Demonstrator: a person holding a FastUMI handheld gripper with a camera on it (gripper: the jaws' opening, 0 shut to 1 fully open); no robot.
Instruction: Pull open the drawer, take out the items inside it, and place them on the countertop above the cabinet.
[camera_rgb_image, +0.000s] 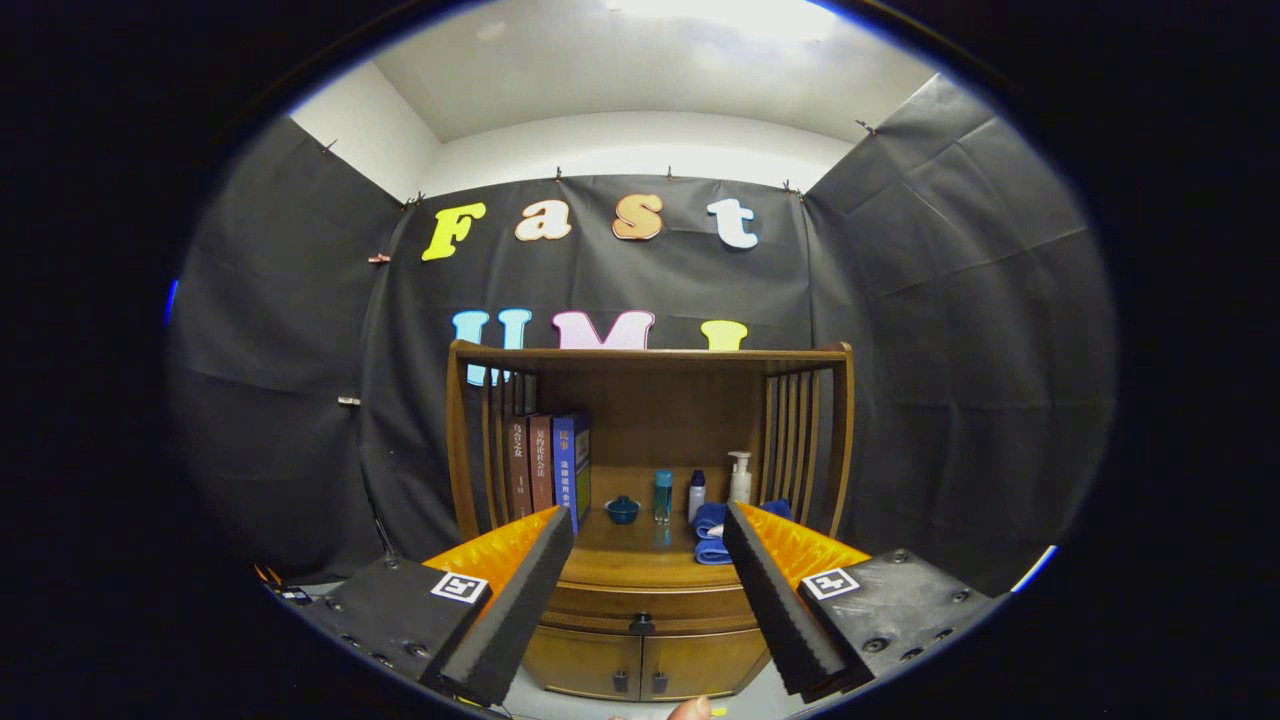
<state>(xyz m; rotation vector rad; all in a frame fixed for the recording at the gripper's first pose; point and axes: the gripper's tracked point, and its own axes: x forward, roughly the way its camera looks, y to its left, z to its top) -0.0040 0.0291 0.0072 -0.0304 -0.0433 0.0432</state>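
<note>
My gripper (648, 525) hangs with its jaws spread wide and nothing between them, and I see the drawer (640, 603) framed in the gap, shut, some way ahead and a little below the fingertips, its dark knob (641, 625) about midway between the two fingers. Just above the drawer lies the countertop (640, 560) of the wooden cabinet (648, 440), and beyond the fingertips I make out upright books (545, 465), a small blue bowl (622, 509), three bottles (700, 488) and folded blue towels (712, 535) by my right finger; two small doors (640, 665) sit under the drawer.
</note>
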